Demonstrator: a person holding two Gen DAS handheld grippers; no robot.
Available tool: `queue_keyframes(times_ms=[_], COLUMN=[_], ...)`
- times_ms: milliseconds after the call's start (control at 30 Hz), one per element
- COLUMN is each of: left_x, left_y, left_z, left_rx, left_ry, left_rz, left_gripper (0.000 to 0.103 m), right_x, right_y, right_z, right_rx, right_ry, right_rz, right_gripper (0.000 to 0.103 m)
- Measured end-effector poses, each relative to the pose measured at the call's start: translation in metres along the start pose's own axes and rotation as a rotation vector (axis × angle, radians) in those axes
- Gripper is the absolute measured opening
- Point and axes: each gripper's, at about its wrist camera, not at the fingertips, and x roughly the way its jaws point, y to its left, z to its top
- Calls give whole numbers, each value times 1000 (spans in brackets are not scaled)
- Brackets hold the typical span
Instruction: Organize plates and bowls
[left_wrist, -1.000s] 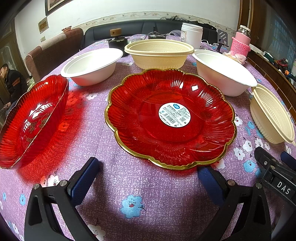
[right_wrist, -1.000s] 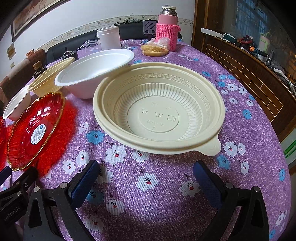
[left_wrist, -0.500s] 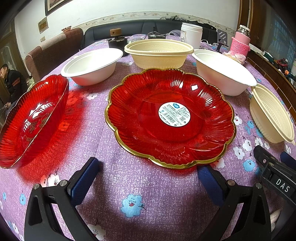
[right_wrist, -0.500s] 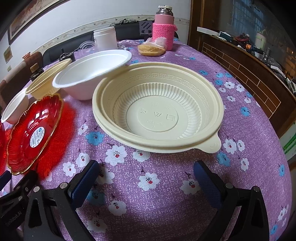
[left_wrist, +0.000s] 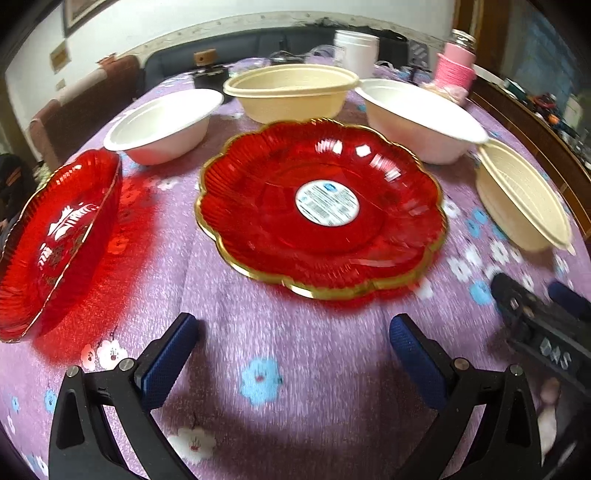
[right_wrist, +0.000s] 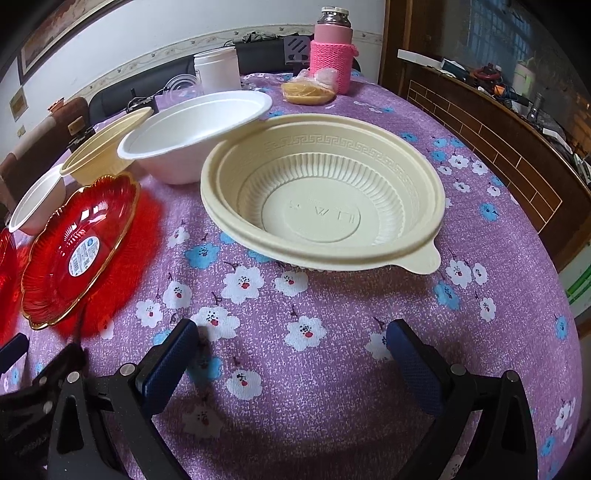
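While jaws gape wide, both grippers empty

Purple floral tablecloth (right_wrist: 332, 354) covers the whole table. At the far end there's a flask in a pink knitted sleeve (right_wrist: 331, 55), with a bag of something yellowish (right_wrist: 308, 90) right in front of it, and a white lidded jar (right_wrist: 218, 70) off to the left.

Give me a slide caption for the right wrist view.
Open right tongs face a ribbed cream plastic bowl on a purple floral tablecloth.
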Motion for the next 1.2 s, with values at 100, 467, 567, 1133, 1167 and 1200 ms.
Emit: queue_keyframes(times_ms=[100, 467, 567, 1133, 1167, 1200], left_x=[-21, -159, -171, -210, -209, -206], left_y=[10, 112, 159, 289, 295, 302], left_z=[-12, -42, -42, -80, -82, -80], left_rx=[-28, -156, -218, -376, -384, -395], left_ry=[-54, -409, -430, -638, -648, -636], left_rz=[-66, -159, -161, 94, 86, 64], left_gripper=[100, 102, 103, 103, 103, 103], right_x=[0, -55, -111, -151, -146, -141], right_y=[0, 18, 46, 204, 207, 212], right_z=[0, -16, -19, -17, -13, -8], right_rx=[0, -61, -112, -366, -363, -362], right_ry=[-2, -190, -381, -462, -446, -415], right_rz=[0, -37, -11, 390, 403, 411], right_gripper=[102, 91, 91, 96, 96, 95])
